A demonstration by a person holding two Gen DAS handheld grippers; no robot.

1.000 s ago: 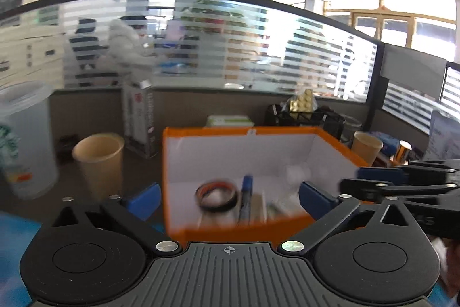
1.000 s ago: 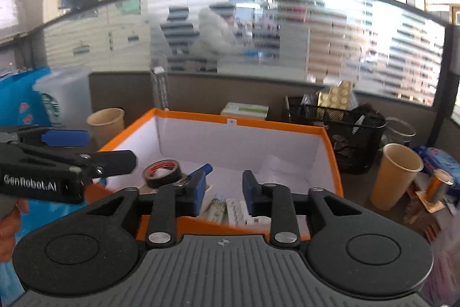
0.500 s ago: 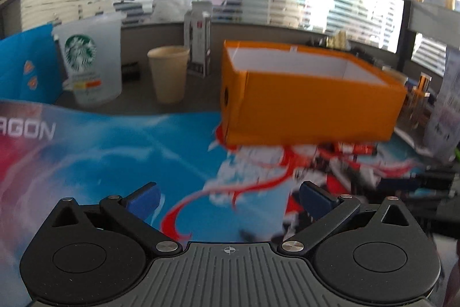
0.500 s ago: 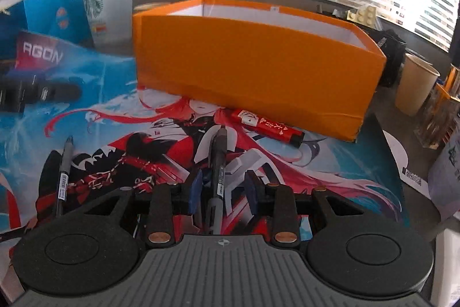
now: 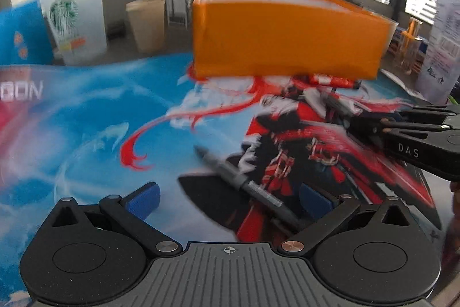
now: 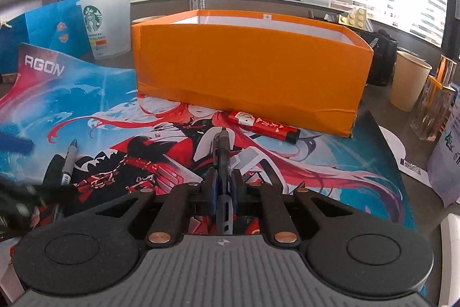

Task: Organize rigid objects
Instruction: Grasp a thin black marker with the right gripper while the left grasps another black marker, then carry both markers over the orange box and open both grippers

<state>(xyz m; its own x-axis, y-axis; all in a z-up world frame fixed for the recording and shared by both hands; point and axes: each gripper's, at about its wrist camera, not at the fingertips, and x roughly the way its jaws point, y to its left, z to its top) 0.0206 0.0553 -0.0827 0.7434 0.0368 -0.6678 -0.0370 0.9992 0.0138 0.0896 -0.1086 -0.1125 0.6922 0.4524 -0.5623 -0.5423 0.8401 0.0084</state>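
Note:
An orange box (image 6: 250,62) stands at the back of the printed desk mat (image 6: 345,163). A red tube (image 6: 263,125) lies against the box's front wall. My right gripper (image 6: 223,186) is low over the mat and shut on a black pen (image 6: 222,151), which points toward the box. To its left a grey marker (image 6: 69,163) lies on the mat. In the left wrist view this grey marker (image 5: 230,171) runs diagonally between the blue pads of my left gripper (image 5: 228,199), which is open and not touching it. The orange box (image 5: 281,39) shows blurred beyond.
A Starbucks plastic cup (image 6: 105,25) and a blue bag (image 6: 51,28) stand left of the box, with a paper cup (image 5: 146,22) behind. Right of the box are another paper cup (image 6: 408,82), a black mesh basket (image 6: 379,59) and papers. A glass partition backs the desk.
Both grippers came down from above the box to the mat in front of it. The right jaws closed on the black pen. The left gripper arrived over the grey marker.

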